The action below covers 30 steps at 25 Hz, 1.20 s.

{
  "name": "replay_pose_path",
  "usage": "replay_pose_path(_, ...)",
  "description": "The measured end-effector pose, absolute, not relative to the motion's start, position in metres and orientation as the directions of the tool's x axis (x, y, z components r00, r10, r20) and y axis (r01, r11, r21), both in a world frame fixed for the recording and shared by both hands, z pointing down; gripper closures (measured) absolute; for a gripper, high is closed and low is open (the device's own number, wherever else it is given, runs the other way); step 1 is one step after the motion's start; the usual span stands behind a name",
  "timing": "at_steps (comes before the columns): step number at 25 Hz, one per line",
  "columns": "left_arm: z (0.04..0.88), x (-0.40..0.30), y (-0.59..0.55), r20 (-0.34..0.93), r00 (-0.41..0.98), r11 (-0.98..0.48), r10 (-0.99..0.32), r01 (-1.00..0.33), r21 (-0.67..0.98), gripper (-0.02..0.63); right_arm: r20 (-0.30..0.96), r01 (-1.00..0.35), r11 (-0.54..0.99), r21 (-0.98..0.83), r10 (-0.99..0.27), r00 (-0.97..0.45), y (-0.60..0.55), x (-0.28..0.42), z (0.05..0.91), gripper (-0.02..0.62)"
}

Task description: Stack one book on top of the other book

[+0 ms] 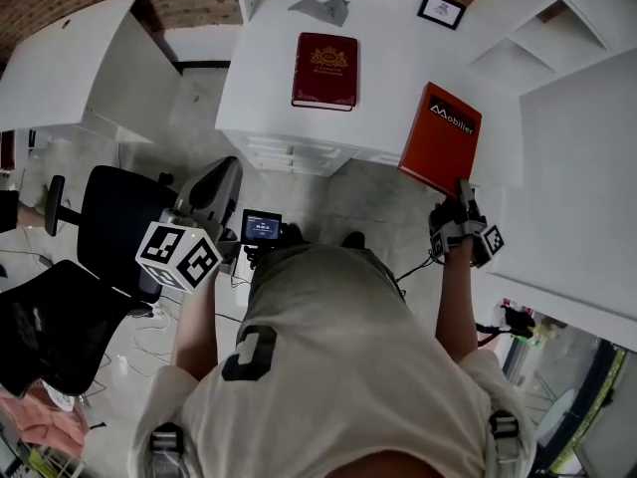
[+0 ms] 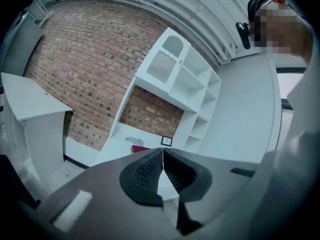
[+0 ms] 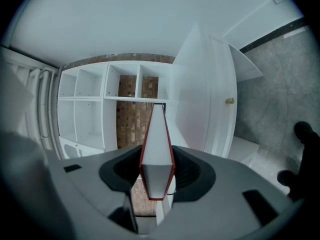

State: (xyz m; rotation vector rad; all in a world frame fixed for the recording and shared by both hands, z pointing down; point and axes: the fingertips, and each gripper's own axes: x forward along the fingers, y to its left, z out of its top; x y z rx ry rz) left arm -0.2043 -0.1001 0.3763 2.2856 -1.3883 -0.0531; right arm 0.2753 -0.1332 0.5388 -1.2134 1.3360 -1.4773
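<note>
right claw (image 3: pixel 157 170): pinching the orange-red book (image 1: pixel 440 137) by its near end, a pad on each cover, rest of it poking out ahead of the jaws, tilted in the air
left claw (image 2: pixel 162 156): pressed together, nothing in it, well away from both books
target: maroon book (image 1: pixel 324 70), flat on the white cabinet top (image 1: pixel 388 58), ahead and left of the right claw, well apart from the carried one
how to nail it: swing left over the maroon one, roll flat so a cover faces down, line up corners before lowering, touch the far edge down first, then let go
watch out: gripped at one end only, so likely to sag or swivel between the pads, better slow
materials: both hardbacks by the look of it, stiff boards; orange cover smooth with white lettering and a white page block; maroon one with a gold crest, leathery-looking, maybe a bit slick
shapes: flat rectangles, roughly similar footprint, so probably a stable stack
</note>
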Motion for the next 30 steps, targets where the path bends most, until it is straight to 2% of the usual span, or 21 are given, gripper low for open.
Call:
replay_pose_path(16,0.382,-0.224,-0.104,0.194,0.509,-0.393,-0.839,-0.811,0.433,0.6,0.119,-0.041,-0.113,-0.993,-0.969,-0.216,-0.125,0.257,0.523,0.433)
replay_pose_path(30,0.355,-0.164,-0.141,0.192,0.419,-0.33,-0.887,-0.869,0.37,0.6,0.046,0.049,-0.067,-0.997,-0.936,-0.35,-0.221,0.272,0.529,0.433)
